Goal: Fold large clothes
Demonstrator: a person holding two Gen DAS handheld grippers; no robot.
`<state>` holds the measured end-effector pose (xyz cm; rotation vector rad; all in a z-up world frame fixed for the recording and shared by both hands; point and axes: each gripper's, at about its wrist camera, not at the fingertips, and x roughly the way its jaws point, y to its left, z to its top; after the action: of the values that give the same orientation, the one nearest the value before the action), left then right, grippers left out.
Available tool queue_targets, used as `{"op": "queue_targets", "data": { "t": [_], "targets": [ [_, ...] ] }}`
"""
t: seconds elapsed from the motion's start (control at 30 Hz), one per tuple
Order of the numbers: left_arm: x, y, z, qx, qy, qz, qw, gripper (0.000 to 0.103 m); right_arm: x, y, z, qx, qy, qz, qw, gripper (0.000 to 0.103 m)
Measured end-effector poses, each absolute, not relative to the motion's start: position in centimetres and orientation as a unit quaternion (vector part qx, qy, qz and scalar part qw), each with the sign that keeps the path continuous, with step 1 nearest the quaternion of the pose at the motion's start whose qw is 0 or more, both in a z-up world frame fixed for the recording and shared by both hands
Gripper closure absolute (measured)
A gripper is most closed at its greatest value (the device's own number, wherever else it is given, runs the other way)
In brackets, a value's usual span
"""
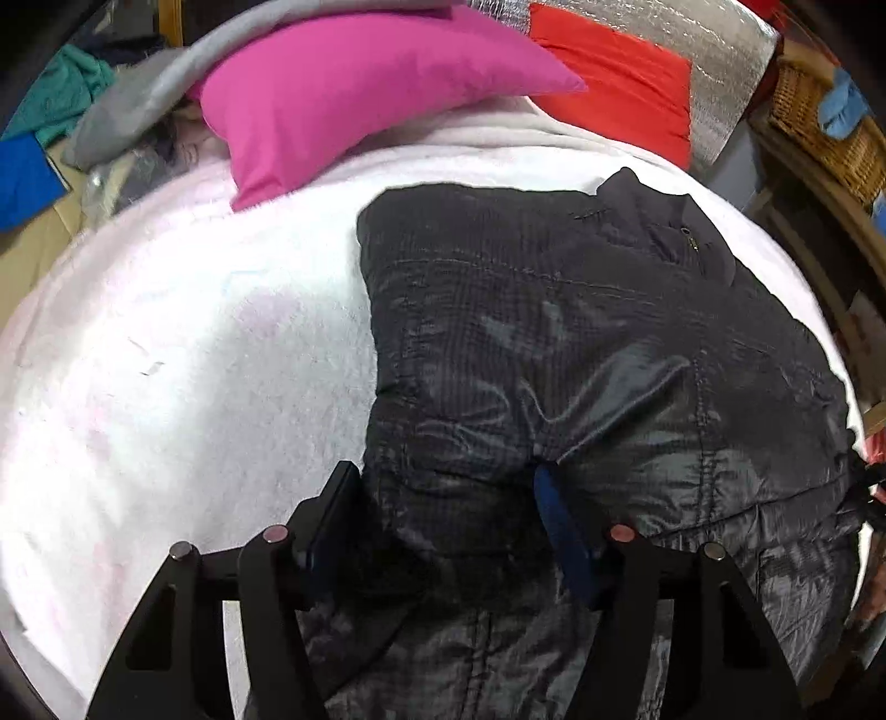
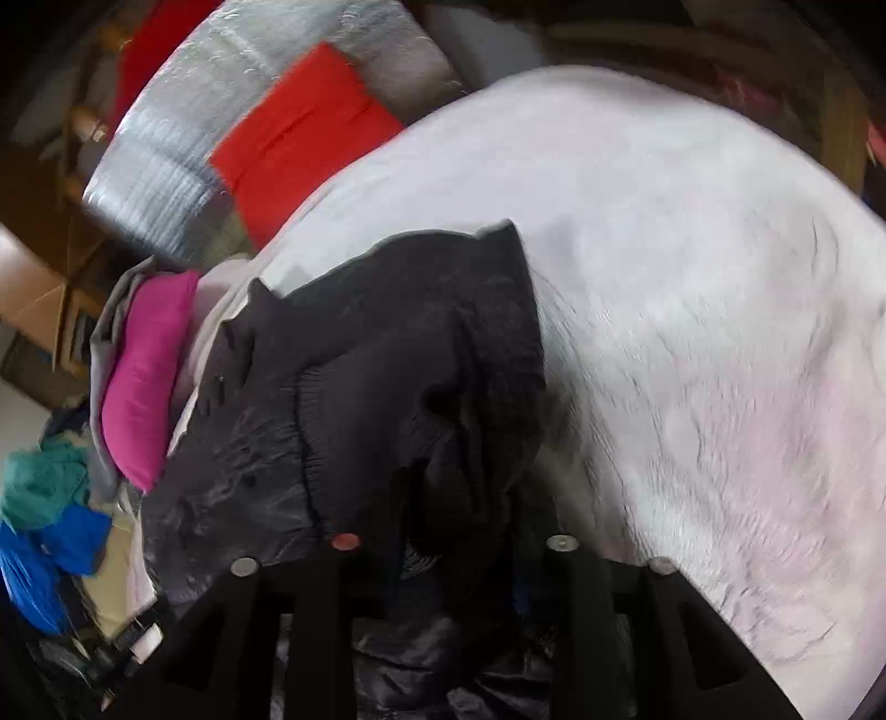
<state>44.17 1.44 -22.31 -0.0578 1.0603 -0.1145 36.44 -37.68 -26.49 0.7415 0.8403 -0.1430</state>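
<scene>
A person stands at a bed (image 1: pixel 166 343) with a two-finger gripper in each hand, both pointing down at a black quilted jacket (image 1: pixel 554 332) spread on the bed's white blanket. Nearest, the left gripper (image 1: pixel 443 487) straddles the jacket's near edge: its two blue-padded fingers (image 1: pixel 554 509) stand apart, and a thick bunch of shiny fabric bulges up between them, pinched where the right-hand finger digs into a crease. The right gripper (image 2: pixel 443 531) sits low over the jacket's collar end, where a ribbed dark collar (image 2: pixel 443 343) folds over the quilted shell; dark cloth fills the space between its fingers, yet the fingertips are hidden, so I cannot tell whether it is clenched on the cloth or released. Beyond the grippers the jacket lies mostly flat, collar toward the far side of the bed. Farther back, a pink pillow (image 1: pixel 360 94) rests at the blanket's edge, with a red cushion (image 1: pixel 620 83) and a silver quilted mat (image 1: pixel 709 50) beside it. Past the bed, teal and blue clothes (image 2: pixel 50 509) are heaped.
</scene>
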Motion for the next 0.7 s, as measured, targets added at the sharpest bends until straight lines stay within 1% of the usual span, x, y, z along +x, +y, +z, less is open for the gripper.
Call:
{"op": "queue_targets", "data": {
  "t": [0.03,0.07,0.1,0.13,0.23,0.33,0.47,0.7],
  "targets": [
    [43.6,1.3,-21.7,-0.018,0.501,-0.05,0.864,0.036,35.8,-37.7,-25.6,0.351,0.39,-0.07,0.848,0.067],
    [43.0,1.1,-21.0,-0.011,0.493,-0.045,0.869,0.036,34.6,-37.7,-24.4,0.345,0.373,-0.08,0.858,0.055],
    [41.9,1.0,-20.0,-0.006,0.478,-0.041,0.878,0.036,33.6,-37.5,-23.4,0.337,0.356,-0.089,0.867,0.037],
    [41.1,1.0,-19.3,-0.003,0.464,-0.038,0.885,0.036,32.5,-37.2,-22.4,0.331,0.337,-0.094,0.876,0.031],
    [38.1,0.3,-17.5,0.018,0.424,-0.033,0.905,0.035,29.5,-35.7,-20.6,0.322,0.31,-0.07,0.892,0.029],
    [35.9,-0.9,-16.6,0.032,0.399,-0.035,0.916,0.033,28.0,-33.7,-21.5,0.353,0.33,-0.01,0.876,0.029],
    [34.9,-2.0,-16.9,0.049,0.396,-0.034,0.916,0.033,28.6,-32.4,-23.5,0.397,0.365,0.033,0.841,0.029],
    [34.7,-2.7,-17.3,0.078,0.392,-0.025,0.916,0.033,30.4,-31.2,-25.1,0.423,0.378,0.035,0.823,0.029]
  ]
}}
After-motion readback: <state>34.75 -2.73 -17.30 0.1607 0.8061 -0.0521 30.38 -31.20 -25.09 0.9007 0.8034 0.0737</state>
